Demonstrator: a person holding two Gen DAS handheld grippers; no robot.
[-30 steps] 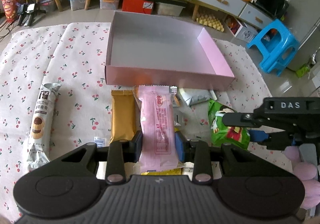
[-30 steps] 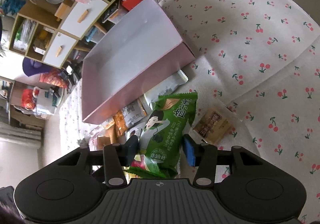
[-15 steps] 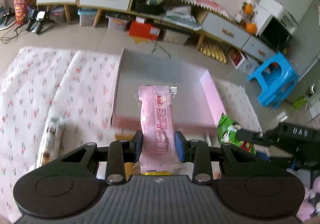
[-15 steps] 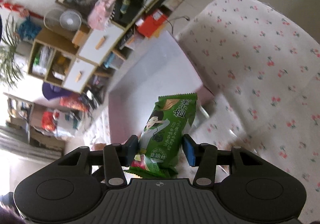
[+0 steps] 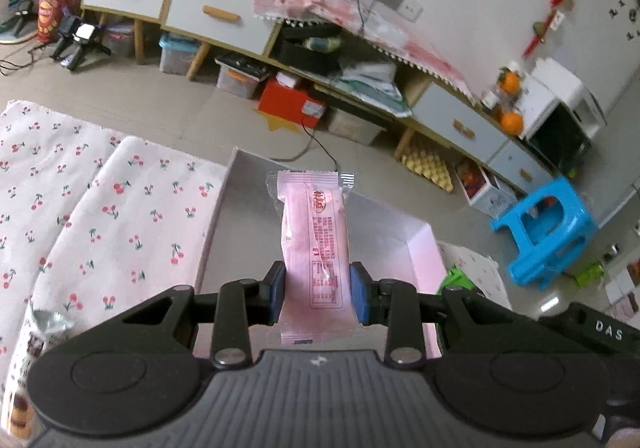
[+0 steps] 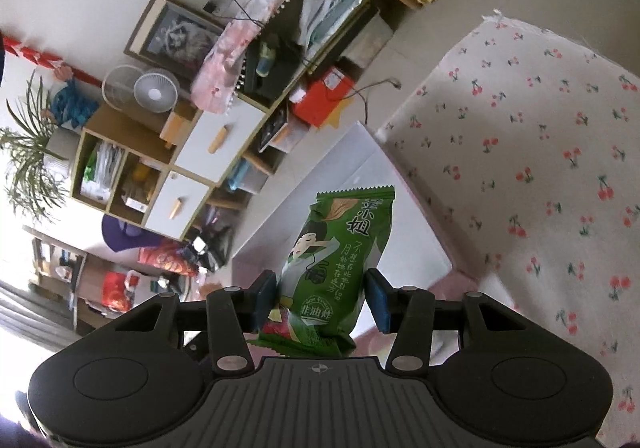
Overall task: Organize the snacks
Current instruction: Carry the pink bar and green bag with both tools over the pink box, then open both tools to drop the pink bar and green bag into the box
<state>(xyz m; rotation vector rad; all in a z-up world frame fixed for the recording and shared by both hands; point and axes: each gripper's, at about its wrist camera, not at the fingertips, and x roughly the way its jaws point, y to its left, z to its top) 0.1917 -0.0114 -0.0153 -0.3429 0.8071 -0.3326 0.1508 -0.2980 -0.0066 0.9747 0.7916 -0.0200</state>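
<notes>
Fingers of the left gripper (image 5: 317, 298) are clamped on a pink snack packet (image 5: 313, 248), which stands up between them with red print down its face and a crimped clear seal at the far end. Beyond and beneath it lies the pink box (image 5: 422, 248), open-topped with a pale grey floor. Only the left wrist view shows a blue stool (image 5: 546, 234) off to the right of the fingers, a grey-wrapped snack (image 5: 36, 332) low at the left on the cherry-print cloth (image 5: 120, 215), and the other gripper's black body at the right edge.

Fingers of the right gripper (image 6: 320, 298) are clamped on a green snack packet (image 6: 340, 248) with a drawn figure and white characters, held above the box's near end. Only this view shows a white fan (image 6: 154, 89) and framed picture (image 6: 180, 37) far beyond the left finger.
</notes>
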